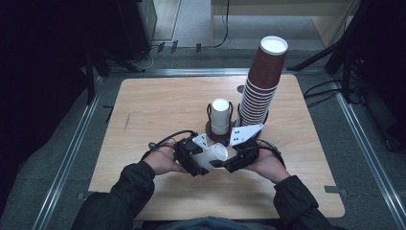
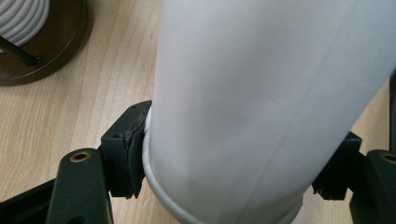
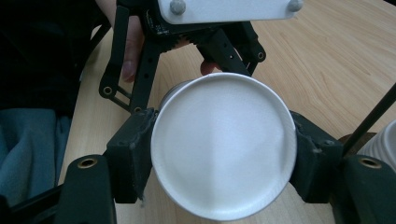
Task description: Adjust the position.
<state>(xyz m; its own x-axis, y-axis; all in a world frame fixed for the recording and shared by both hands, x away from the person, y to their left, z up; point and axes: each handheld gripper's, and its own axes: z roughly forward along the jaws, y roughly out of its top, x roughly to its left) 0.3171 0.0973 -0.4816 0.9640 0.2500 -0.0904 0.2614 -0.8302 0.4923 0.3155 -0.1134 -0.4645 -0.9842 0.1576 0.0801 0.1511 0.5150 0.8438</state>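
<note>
The left gripper (image 1: 191,155) is closed on the rim end of a white paper cup (image 1: 210,157), which lies on its side above the near middle of the wooden table (image 1: 153,100), long axis running left to right. The right gripper (image 1: 237,160) clamps the cup's base end (image 3: 223,151), so both hands are equally near. Just beyond stands a cup holder (image 1: 214,128) with a white stack (image 1: 220,115), and right of it a tall brown cup stack (image 1: 261,84); bare table lies left.

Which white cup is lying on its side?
The white cup clamped between the left gripper and right gripper; the white stack in the holder stands upright.
</note>
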